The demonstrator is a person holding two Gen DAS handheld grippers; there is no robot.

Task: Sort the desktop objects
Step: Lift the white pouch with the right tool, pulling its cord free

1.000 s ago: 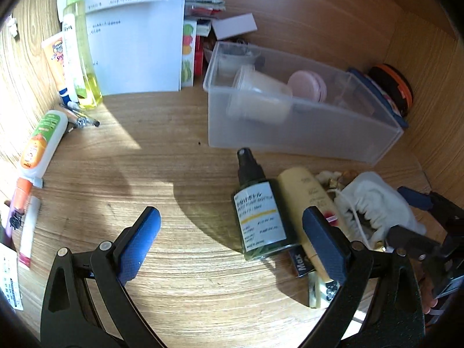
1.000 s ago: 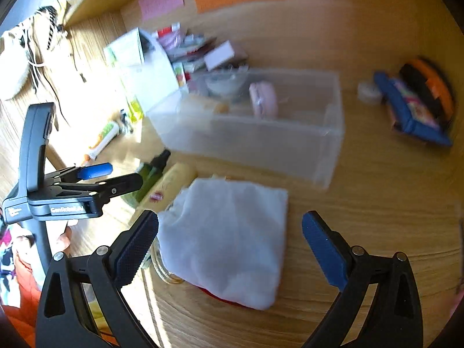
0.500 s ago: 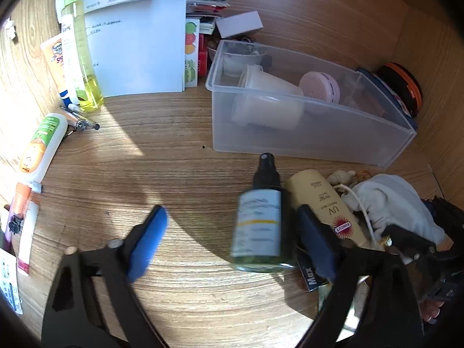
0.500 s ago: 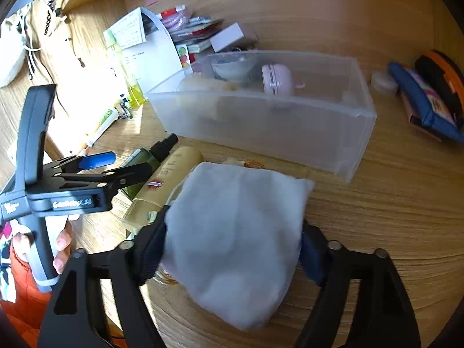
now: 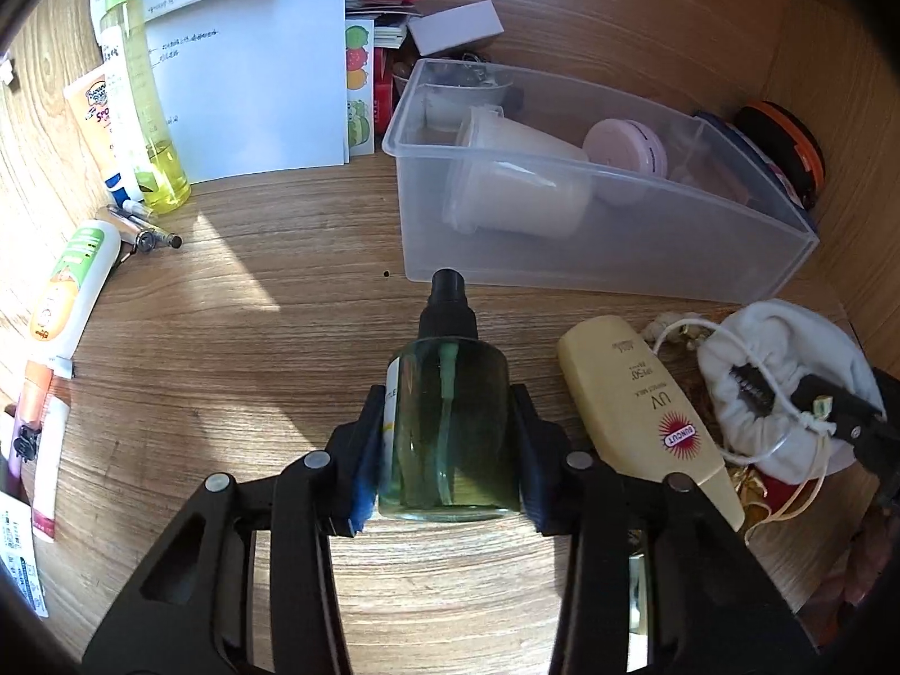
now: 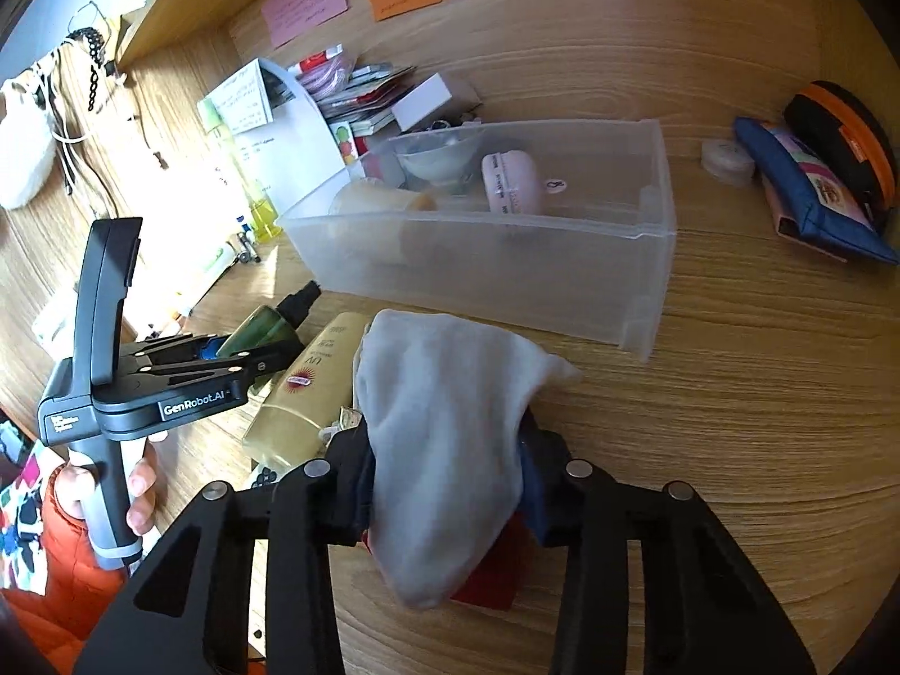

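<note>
Having just closed our left claw (image 5: 447,450) on the green spray bottle (image 5: 447,422) and our right claw (image 6: 447,484) on the white drawstring pouch (image 6: 444,427), we next lift both off the desk (image 5: 225,337) into the clear plastic bin (image 5: 590,242).

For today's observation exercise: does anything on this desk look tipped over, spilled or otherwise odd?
Nothing is spilled. Inside the clear bin a white cup lies on its side, and the yellow sunscreen bottle lies flat on the desk beside the gripped spray bottle.
</note>
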